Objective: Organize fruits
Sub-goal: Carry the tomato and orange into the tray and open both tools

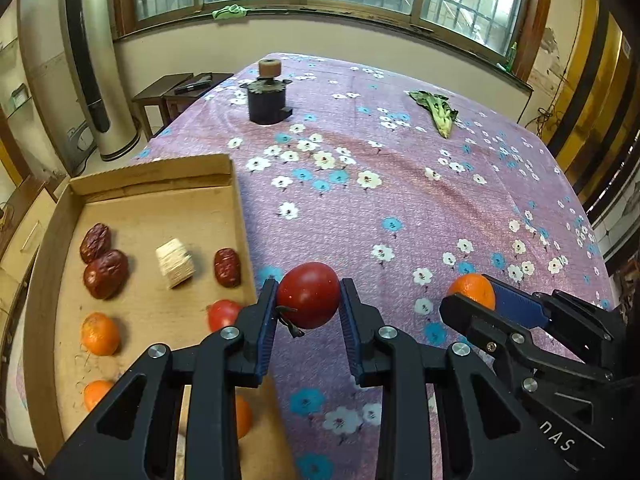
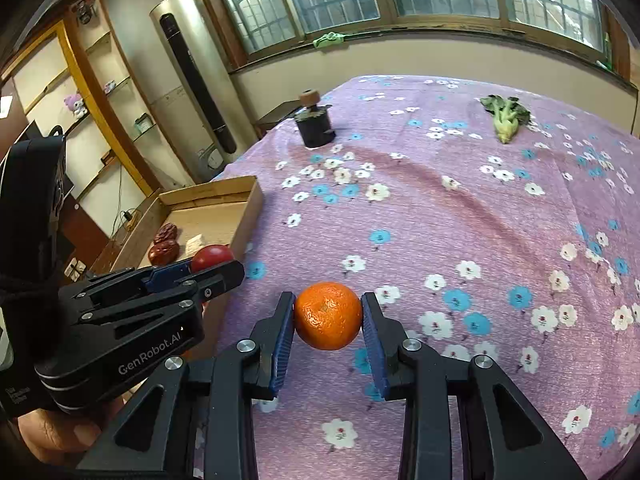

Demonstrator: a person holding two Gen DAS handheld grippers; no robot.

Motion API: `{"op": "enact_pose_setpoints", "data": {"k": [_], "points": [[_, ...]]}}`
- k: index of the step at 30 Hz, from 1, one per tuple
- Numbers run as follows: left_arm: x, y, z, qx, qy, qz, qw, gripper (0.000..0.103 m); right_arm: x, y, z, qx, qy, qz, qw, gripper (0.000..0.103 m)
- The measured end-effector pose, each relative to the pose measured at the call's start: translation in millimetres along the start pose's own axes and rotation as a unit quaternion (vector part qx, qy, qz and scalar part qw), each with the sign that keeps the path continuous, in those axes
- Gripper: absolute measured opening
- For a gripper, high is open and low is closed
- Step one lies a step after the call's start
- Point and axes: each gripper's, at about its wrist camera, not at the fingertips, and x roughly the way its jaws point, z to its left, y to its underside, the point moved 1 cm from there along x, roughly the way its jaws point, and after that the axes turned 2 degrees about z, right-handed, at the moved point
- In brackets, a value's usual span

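Left gripper (image 1: 308, 300) clamps tomato (image 1: 309, 295), box (image 1: 152, 184) just left, nearer; right gripper (image 2: 328, 316) clamps orange (image 2: 328, 316), farther.

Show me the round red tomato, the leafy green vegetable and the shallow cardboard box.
Round red tomato (image 1: 309, 294), left wrist view, centre of its skin.
Leafy green vegetable (image 2: 505, 118), right wrist view, its pale stalk.
Shallow cardboard box (image 1: 152, 178), left wrist view, far wall.
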Motion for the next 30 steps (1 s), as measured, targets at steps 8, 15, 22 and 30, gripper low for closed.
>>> {"op": "enact_pose_setpoints", "data": {"k": [8, 15, 22, 30], "points": [[-6, 4, 20, -0.012, -0.006, -0.003, 0.9999, 0.028, 8, -2, 23, -0.018, -0.01, 0.006, 1.0, 0.034], [-13, 3, 40, -0.023, -0.016, -0.009, 0.9996, 0.028, 16, -7, 44, -0.035, -0.019, 0.011, 0.999, 0.034], [-13, 3, 58, -0.035, -0.022, -0.01, 0.9991, 0.028, 27, -11, 62, -0.049, -0.029, 0.018, 0.998, 0.033], [-15, 4, 85, -0.053, -0.031, -0.01, 0.9981, 0.028, 37, -15, 79, -0.063, -0.037, 0.024, 0.997, 0.033]]}}
